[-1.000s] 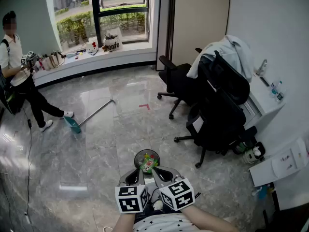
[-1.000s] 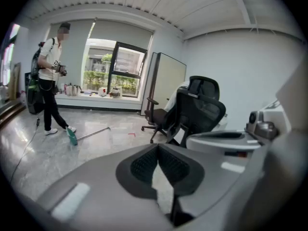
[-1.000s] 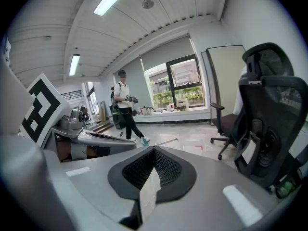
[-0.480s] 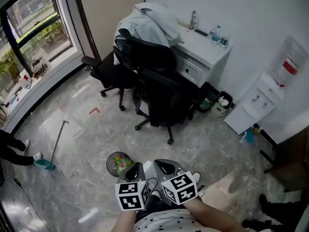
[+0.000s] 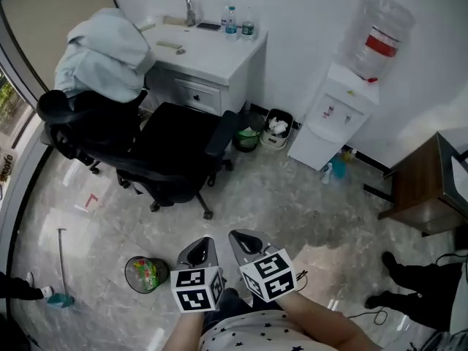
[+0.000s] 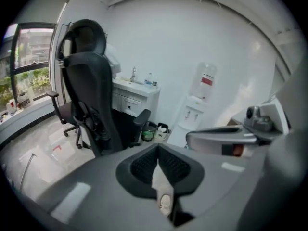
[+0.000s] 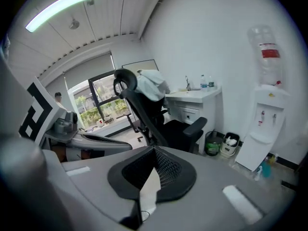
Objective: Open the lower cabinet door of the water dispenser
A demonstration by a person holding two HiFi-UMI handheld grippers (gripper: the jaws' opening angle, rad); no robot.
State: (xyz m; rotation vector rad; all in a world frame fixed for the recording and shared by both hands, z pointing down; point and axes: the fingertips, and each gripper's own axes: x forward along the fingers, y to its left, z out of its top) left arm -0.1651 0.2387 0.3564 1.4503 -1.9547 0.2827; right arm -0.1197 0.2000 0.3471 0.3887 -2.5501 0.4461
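No whole word reads clearly from here. The bottle (image 5: pixel 379 31) atop the water dispenser (image 5: pixel 333 115) wears a red label, its print too small to make out. Labels on the small bottles (image 5: pixel 238 20) on the white desk (image 5: pixel 212 53) are just as illegible. At the left edge some dark letters (image 5: pixel 6 162) show, perhaps "oofo", cut off. The left marker cube (image 5: pixel 194 289) and right marker cube (image 5: pixel 269 276) carry black-and-white square patterns, no letters.

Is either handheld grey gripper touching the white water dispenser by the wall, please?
No, the left gripper and the right gripper sit low in the head view, well apart from the white water dispenser.
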